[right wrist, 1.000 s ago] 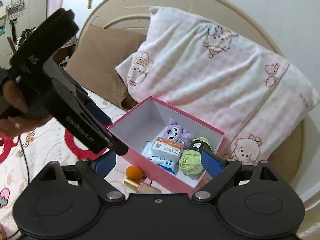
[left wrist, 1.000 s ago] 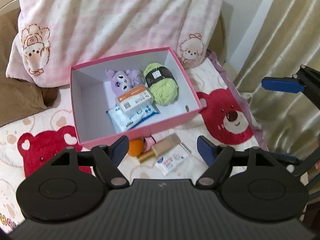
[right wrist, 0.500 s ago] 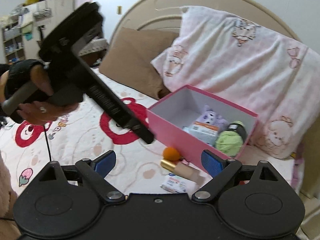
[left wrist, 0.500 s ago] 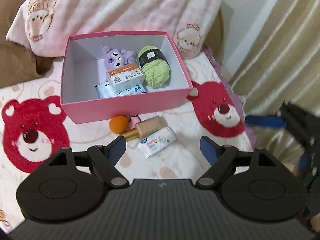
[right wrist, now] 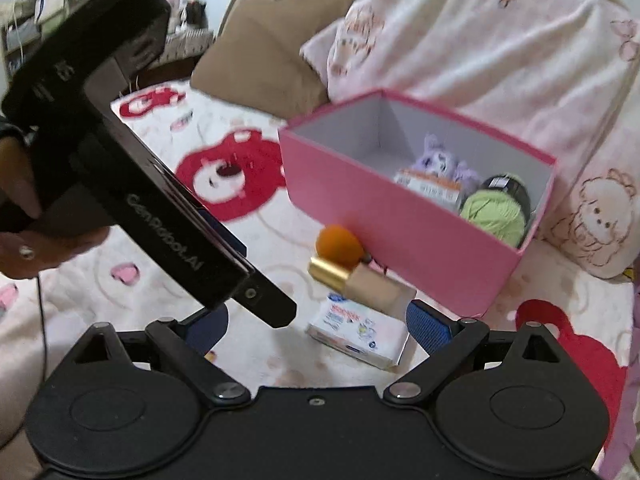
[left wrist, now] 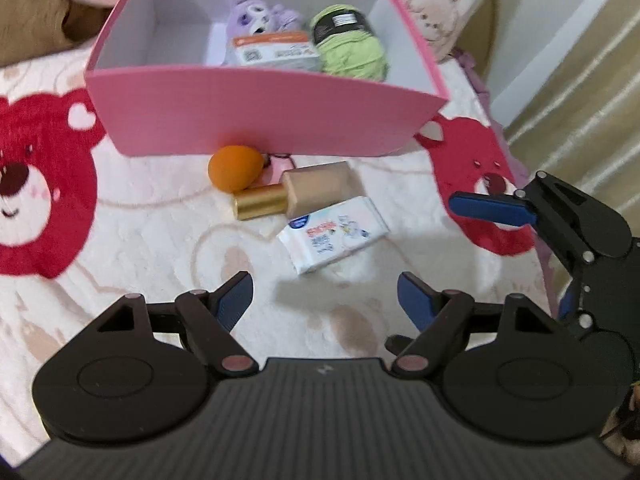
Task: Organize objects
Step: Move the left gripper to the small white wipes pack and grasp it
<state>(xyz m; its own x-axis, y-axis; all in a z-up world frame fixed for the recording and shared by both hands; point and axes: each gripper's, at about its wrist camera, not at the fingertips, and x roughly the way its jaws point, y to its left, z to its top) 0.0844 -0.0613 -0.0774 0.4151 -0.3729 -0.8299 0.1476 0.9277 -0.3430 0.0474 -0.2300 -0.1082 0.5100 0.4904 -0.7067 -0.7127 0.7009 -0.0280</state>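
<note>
On a white blanket (left wrist: 140, 240) printed with red bears, I see one pink box (left wrist: 264, 116) with its top open, resting near a pink-and-white pillow (right wrist: 500, 52). Inside the box I count three things clearly: one purple plush toy (left wrist: 256, 14), one ball of green yarn (left wrist: 352, 48) with a black label, and one white packet with an orange stripe (left wrist: 276, 50) lying in front of the plush.

Outside the box, just in front of its near wall, I count three more items close together: one orange sponge (left wrist: 234, 168), one beige bottle with a gold cap (left wrist: 296, 196) lying on its side and touching the sponge, and one white tissue pack (left wrist: 336, 234) touching the bottle's lower edge. A small pink object shows behind the bottle, but I cannot tell what it is.

My left gripper (left wrist: 325, 296) hovers above the blanket with its blue-padded fingers (left wrist: 234, 298) spread wide and gripping nothing; the tissue pack lies just ahead of the gap between them. My right gripper (right wrist: 316, 326) is also spread and empty, with the tissue pack lying between its fingertips and the bottle just beyond. From the left view, the right gripper sits off to the side over a red bear.
</note>
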